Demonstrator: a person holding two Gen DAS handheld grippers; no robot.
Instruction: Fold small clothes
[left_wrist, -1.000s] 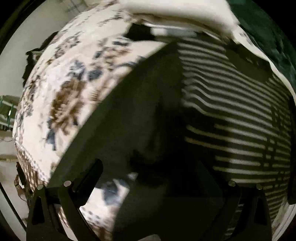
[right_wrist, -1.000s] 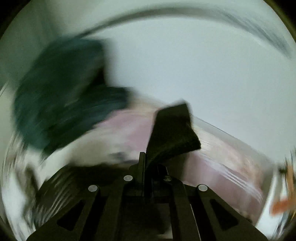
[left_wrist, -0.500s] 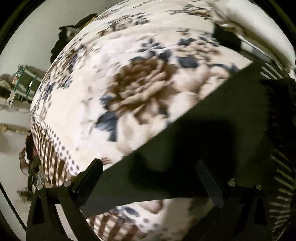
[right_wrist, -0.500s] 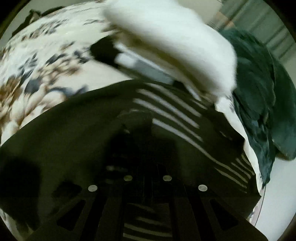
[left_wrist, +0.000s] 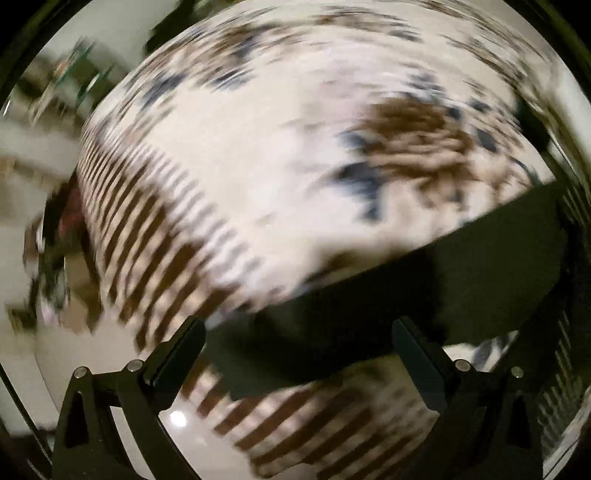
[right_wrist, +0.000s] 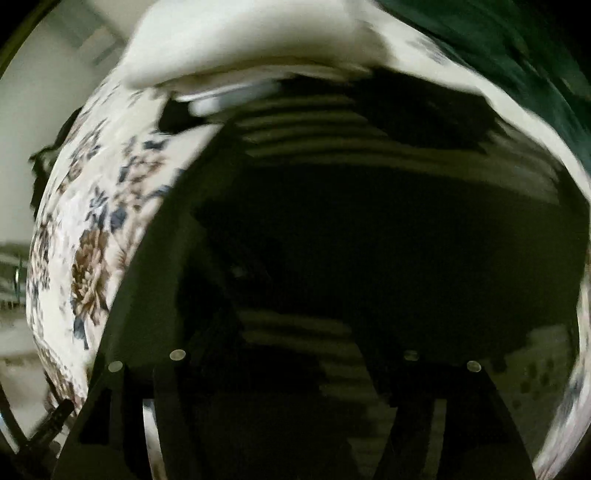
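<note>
A dark garment (right_wrist: 369, 240) with pale stripes (right_wrist: 314, 122) lies spread on the floral bedcover (right_wrist: 92, 221). My right gripper (right_wrist: 295, 317) hovers low over it. Its jaws are opening; the cloth lies under the gap and I see no pad pressing on it. Its fingers are hard to make out against the dark fabric. In the blurred left wrist view, my left gripper (left_wrist: 295, 343) stands open and wide, with nothing held. One edge of the dark garment (left_wrist: 461, 288) runs below it, from the bottom middle to the right.
A white pillow or folded cloth (right_wrist: 240, 44) lies beyond the garment, with a dark green fabric (right_wrist: 498, 44) to its right. In the left wrist view the bedcover's striped border (left_wrist: 155, 240) marks the bed's edge. Pale floor (left_wrist: 74, 350) and blurred clutter (left_wrist: 55, 258) lie beyond it.
The right gripper, earlier shut on a dark cloth corner in the air, came down onto the garment and spread its jaws. The left gripper swept sideways across the bed toward its striped edge.
</note>
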